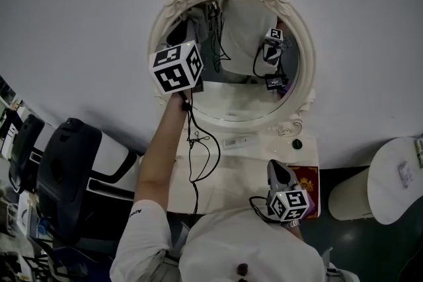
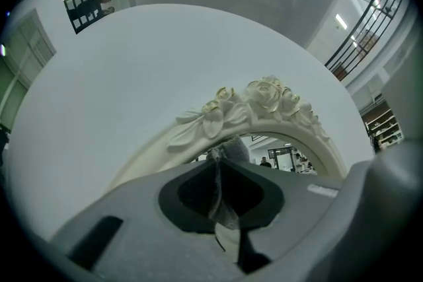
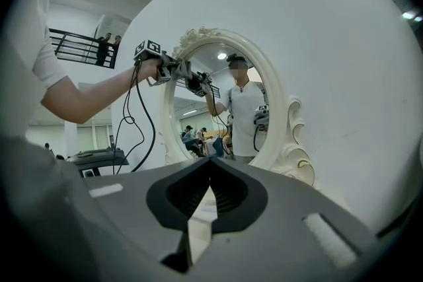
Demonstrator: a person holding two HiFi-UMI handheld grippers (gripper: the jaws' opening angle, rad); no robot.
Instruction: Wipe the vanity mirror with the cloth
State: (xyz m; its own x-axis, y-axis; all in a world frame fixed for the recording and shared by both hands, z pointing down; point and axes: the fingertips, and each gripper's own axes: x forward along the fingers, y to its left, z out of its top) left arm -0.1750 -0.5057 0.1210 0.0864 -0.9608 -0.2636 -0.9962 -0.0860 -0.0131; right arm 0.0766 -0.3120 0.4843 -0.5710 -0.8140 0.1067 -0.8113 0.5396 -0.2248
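The oval vanity mirror (image 1: 244,86) in its cream rose-carved frame (image 2: 264,99) stands at the back of the white table (image 1: 241,172). My left gripper (image 1: 193,76) is raised to the glass at its upper left. It is shut on a grey cloth (image 2: 232,150) that pokes out beyond the jaw tips, just under the carved roses. In the right gripper view the left gripper (image 3: 188,76) meets its own reflection on the mirror (image 3: 228,102). My right gripper (image 1: 277,170) hangs low over the table's front right, shut (image 3: 211,163), with nothing in it.
A red booklet (image 1: 308,183) lies at the table's right front and a small dark knob (image 1: 297,143) near the frame's foot. Cables (image 1: 198,155) trail over the tabletop. Black equipment (image 1: 63,162) stands to the left, a round white stool (image 1: 396,178) to the right.
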